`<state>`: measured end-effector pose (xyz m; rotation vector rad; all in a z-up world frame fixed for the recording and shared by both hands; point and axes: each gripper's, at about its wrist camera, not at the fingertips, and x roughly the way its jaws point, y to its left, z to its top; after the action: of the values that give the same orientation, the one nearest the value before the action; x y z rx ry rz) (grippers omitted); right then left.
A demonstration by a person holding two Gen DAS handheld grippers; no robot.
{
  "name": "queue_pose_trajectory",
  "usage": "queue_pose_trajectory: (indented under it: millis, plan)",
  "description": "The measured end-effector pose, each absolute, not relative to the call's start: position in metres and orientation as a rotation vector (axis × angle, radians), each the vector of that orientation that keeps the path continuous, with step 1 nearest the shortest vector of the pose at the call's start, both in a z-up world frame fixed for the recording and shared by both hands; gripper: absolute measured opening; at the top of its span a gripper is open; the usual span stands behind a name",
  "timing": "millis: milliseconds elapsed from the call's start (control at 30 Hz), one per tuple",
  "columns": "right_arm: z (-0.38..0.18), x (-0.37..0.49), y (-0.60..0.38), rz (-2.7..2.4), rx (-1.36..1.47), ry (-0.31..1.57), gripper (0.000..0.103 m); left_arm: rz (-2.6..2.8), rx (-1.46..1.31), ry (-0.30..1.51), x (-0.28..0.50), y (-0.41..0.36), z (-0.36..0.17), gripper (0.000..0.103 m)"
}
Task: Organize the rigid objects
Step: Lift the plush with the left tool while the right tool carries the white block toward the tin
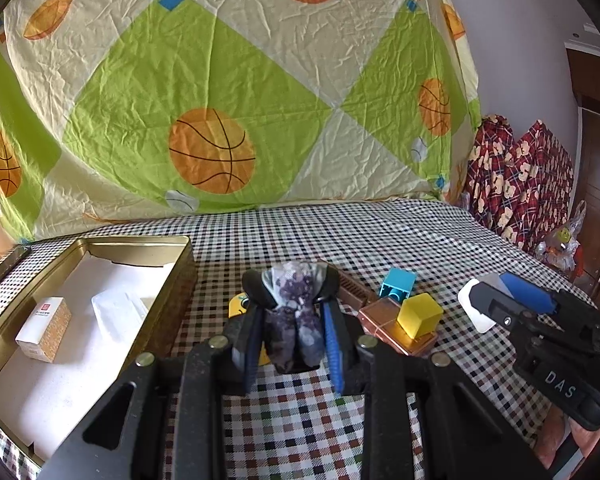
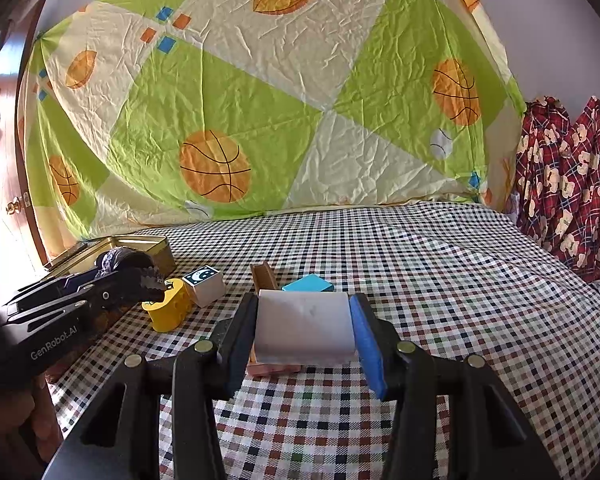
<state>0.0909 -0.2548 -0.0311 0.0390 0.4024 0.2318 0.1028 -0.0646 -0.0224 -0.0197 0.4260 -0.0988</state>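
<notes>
Over the checked cloth (image 1: 380,240), left claw (image 1: 292,300) clamps a purple stone (image 1: 294,312) lengthwise, pointing forward.

The cloth (image 2: 440,280) on the desk is checked in black, brown and green on white; the hanging sheet (image 1: 228,80) in the upper frame shows green and cream diamonds with orange basketballs; the tin (image 1: 100,245) at left is gold; blocks are yellow (image 1: 420,314) and turquoise (image 1: 398,282); the fabric (image 1: 520,184) at right is red plaid; the held stone (image 1: 296,312) is mottled purple-grey.

- "DAS" stands in white letters on the right gripper (image 1: 500,312), at four o'clock.
- "GenRobot.AI" stands on the left gripper (image 2: 112,270), at eight o'clock.
</notes>
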Motion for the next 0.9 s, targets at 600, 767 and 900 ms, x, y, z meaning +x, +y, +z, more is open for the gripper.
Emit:
queue_pose_trajectory:
  millis: [600,767,900]
  plan:
    - [-0.027,0.075,-0.254,0.212,0.024,0.31,0.05,-0.071,-0.023,0.333,0.085,-0.061,-0.017,0.026]
    - [-0.026,0.071,-0.253,0.209,0.017,0.292,0.05,-0.064,-0.023,0.312,0.081,-0.06,-0.016,0.026]
    - [-0.025,0.068,-0.253,0.209,0.019,0.276,0.05,-0.059,-0.024,0.298,0.078,-0.06,-0.015,0.026]
